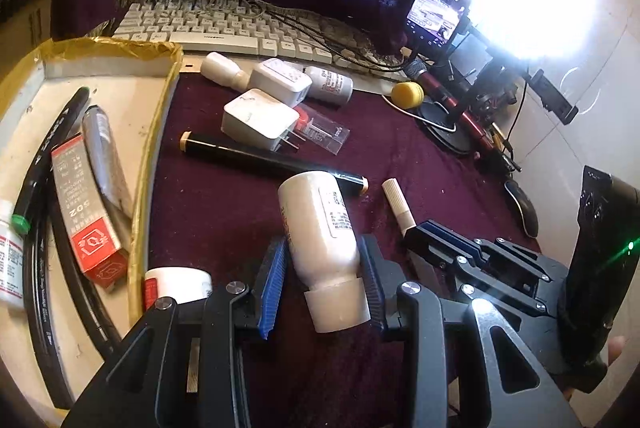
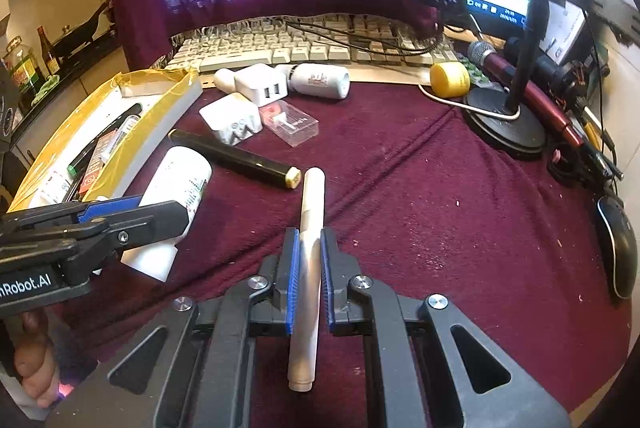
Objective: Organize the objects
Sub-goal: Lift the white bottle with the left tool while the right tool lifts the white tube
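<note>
My left gripper (image 1: 322, 246) is shut on a white bottle (image 1: 316, 220), its blue pads against the bottle's lower body, cap end toward the camera. In the right wrist view the same bottle (image 2: 176, 184) sits in the left gripper (image 2: 132, 212) beside the yellow-taped box (image 2: 176, 100). My right gripper (image 2: 311, 234) is shut on a slim white marker (image 2: 312, 196) that points away over the maroon cloth. The left wrist view shows that marker (image 1: 396, 200) sticking out of the right gripper (image 1: 432, 232). Inside the open box (image 1: 160, 100) lie black markers, a red-and-grey carton and a silver tube.
A black marker (image 1: 256, 154), two white chargers (image 1: 256, 120), a clear case (image 1: 320, 128) and two more white bottles (image 1: 224, 68) lie on the cloth. A small white jar (image 1: 176, 284) stands by the box. Keyboard (image 1: 224, 28), yellow cap (image 1: 407, 94), microphone stand and mouse (image 1: 522, 206) line the back and right.
</note>
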A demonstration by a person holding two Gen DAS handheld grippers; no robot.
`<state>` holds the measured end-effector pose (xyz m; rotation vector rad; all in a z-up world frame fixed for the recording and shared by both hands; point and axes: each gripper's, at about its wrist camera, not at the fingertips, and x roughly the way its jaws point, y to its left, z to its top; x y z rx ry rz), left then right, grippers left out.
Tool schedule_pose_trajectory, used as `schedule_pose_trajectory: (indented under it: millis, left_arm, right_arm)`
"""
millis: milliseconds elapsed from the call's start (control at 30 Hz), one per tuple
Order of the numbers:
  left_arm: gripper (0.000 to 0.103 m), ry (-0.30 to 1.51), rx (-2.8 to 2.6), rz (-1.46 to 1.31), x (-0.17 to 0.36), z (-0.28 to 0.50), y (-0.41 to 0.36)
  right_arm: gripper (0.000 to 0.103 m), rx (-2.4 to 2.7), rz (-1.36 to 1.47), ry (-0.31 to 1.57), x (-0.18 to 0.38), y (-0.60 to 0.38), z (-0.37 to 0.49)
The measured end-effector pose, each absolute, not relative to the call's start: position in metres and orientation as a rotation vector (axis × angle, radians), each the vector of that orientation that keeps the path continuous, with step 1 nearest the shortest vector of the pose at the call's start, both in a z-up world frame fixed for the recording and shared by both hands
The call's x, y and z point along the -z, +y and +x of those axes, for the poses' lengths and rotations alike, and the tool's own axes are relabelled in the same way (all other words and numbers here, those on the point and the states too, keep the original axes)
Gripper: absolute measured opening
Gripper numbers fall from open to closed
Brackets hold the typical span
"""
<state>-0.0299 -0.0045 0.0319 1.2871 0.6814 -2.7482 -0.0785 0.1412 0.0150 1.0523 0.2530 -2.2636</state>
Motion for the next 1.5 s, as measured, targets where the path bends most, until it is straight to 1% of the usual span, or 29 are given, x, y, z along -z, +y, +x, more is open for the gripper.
schedule_pose_trajectory:
  millis: [200, 500, 633, 767, 1000, 1100, 1433, 1467, 1500]
  left_arm:
    - [0.032, 0.797, 2.739, 1.281, -0.032, -0.023, -0.018]
    - [0.032, 0.85, 2.736, 1.252, -0.038, -0.012, -0.03]
    - [0.032, 0.867, 2.73, 1.228, -0.041, -0.009, -0.037]
    - [0.032, 0.871, 2.72, 1.222, -0.041, -0.007, -0.042]
    - [0.032, 0.879, 2.708, 1.233, -0.038, -0.007, -0.043]
    - [0.032, 0.872, 2.709, 1.248, -0.037, -0.008, -0.04]
    - [0.032, 0.858, 2.707, 1.264, -0.036, -0.01, -0.037]
    - [0.032, 0.857, 2.706, 1.263, -0.036, -0.009, -0.037]
    - [0.032, 0.853, 2.705, 1.258, -0.036, -0.009, -0.037]
  right_arm:
    - [0.008, 2.23, 1.011, 0.316, -0.018, 0.121, -0.065]
    - [0.008, 2.194, 0.958, 0.365, -0.024, 0.096, -0.051]
    - [0.004, 2.179, 0.945, 0.377, -0.027, 0.087, -0.046]
    - [0.003, 2.178, 0.941, 0.386, -0.027, 0.085, -0.045]
    - [0.004, 2.141, 0.998, 0.292, -0.027, 0.111, -0.066]
    - [0.013, 2.14, 1.03, 0.265, -0.022, 0.123, -0.071]
    - [0.013, 2.128, 1.066, 0.358, -0.002, 0.113, -0.063]
    - [0.013, 2.135, 1.064, 0.374, -0.002, 0.112, -0.061]
    - [0.01, 2.139, 1.058, 0.392, -0.002, 0.111, -0.059]
